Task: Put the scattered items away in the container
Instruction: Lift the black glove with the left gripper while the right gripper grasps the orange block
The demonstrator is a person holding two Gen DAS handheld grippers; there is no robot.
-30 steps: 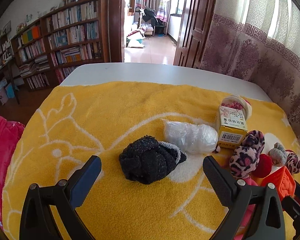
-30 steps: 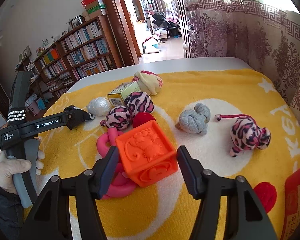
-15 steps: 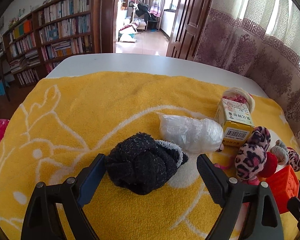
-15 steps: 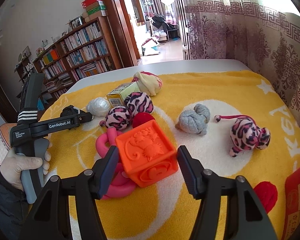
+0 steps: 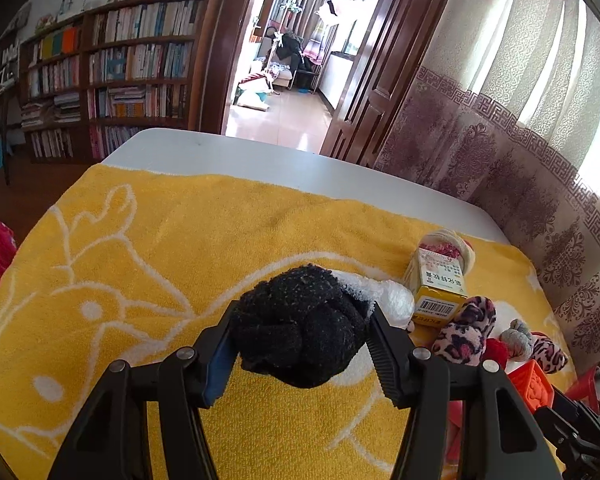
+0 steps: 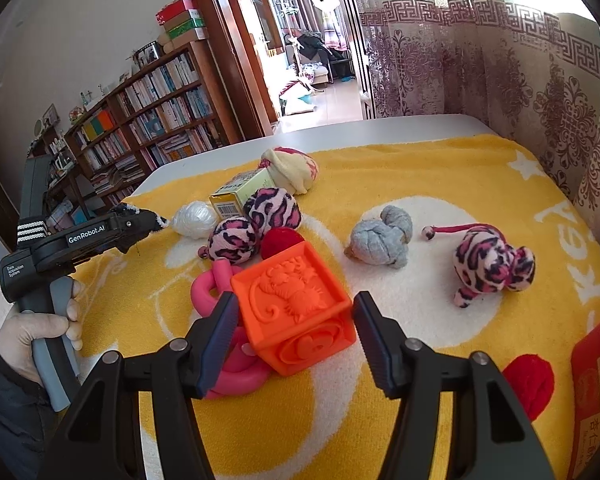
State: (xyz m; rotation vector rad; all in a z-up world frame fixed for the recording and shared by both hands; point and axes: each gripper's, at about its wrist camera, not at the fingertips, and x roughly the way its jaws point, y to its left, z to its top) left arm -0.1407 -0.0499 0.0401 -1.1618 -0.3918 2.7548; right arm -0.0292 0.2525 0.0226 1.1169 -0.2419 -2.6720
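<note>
A black knitted sock bundle [image 5: 300,332] sits between the pads of my left gripper [image 5: 302,320], whose jaws are closing and press on both its sides. It hangs a little above the yellow towel [image 5: 180,248]. In the right wrist view the left gripper [image 6: 140,224] shows at the left, in a gloved hand [image 6: 32,332]. My right gripper [image 6: 296,304] is shut on an orange embossed cube [image 6: 292,292], over a pink ring toy [image 6: 216,288].
On the towel lie a white plastic bundle [image 6: 194,220], a yellow carton [image 6: 236,196], a cream sock ball [image 6: 292,168], leopard-print balls [image 6: 272,212], a grey sock knot [image 6: 380,236] and a leopard plush toy [image 6: 492,268]. A red box [image 6: 596,380] sits at the right edge.
My left gripper moved onto the black sock bundle, its jaws narrowed onto it, and the bundle rose off the towel. The right gripper and the orange cube stayed still.
</note>
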